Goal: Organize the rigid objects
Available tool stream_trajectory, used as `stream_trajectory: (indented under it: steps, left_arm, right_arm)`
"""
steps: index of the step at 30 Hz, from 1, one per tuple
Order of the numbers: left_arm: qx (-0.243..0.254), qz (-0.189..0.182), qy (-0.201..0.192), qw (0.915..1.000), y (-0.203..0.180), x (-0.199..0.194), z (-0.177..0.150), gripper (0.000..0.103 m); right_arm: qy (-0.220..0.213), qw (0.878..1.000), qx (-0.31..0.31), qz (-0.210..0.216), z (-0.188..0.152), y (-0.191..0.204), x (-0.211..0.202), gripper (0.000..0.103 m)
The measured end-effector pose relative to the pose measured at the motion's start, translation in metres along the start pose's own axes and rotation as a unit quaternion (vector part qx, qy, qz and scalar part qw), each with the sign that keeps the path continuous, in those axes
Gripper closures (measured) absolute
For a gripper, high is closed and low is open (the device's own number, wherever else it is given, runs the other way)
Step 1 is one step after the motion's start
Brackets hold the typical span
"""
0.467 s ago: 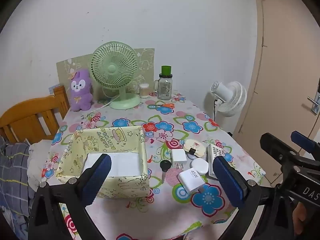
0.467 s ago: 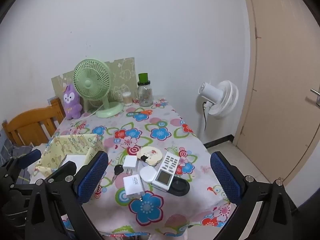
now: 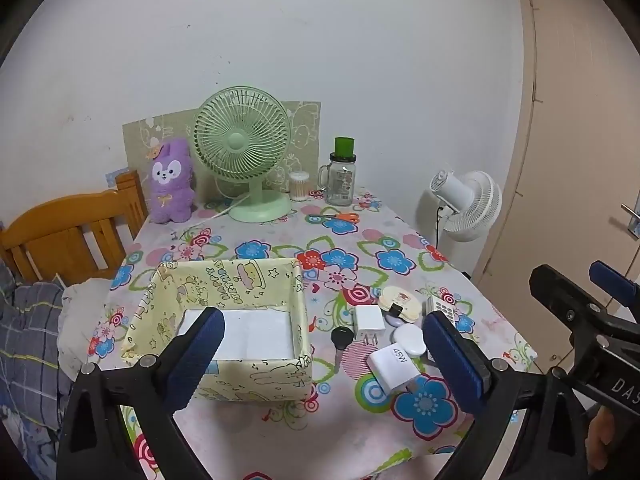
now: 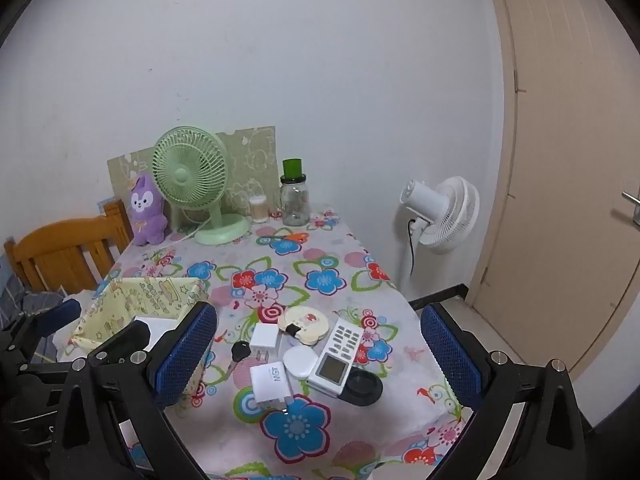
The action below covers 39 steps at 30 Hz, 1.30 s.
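My right gripper (image 4: 320,354) hangs wide, jaws empty, above the floral table (image 4: 320,256); below lie a remote (image 4: 338,356), two white chargers (image 4: 271,382), a key (image 4: 239,354); the yellow box (image 4: 132,304) sits left.

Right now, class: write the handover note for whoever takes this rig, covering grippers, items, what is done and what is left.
Left gripper: open, empty, above the table.
Right gripper: open, empty.
Yellow box near the table's left edge holds only a white liner.
Beside it lie the key, two chargers, remote, white case, round compact and black dish.
Done: nothing boxed.
Left: all of them.
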State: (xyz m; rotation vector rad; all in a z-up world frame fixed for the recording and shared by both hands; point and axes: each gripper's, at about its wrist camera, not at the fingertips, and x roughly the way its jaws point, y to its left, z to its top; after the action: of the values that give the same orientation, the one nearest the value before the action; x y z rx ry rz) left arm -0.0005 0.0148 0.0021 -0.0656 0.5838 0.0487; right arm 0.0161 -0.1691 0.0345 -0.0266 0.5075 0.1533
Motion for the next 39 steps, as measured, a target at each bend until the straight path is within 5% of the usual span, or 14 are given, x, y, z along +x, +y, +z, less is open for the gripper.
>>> stream_trajectory:
  steps: [39]
  left_arm:
    - [0.016,-0.01,-0.008,0.9998,-0.0059,-0.0067,0.0016,0.004]
  right_arm:
    - [0.001,1.0,0.004,0.005,0.0008,0.0009,-0.0028,0.0]
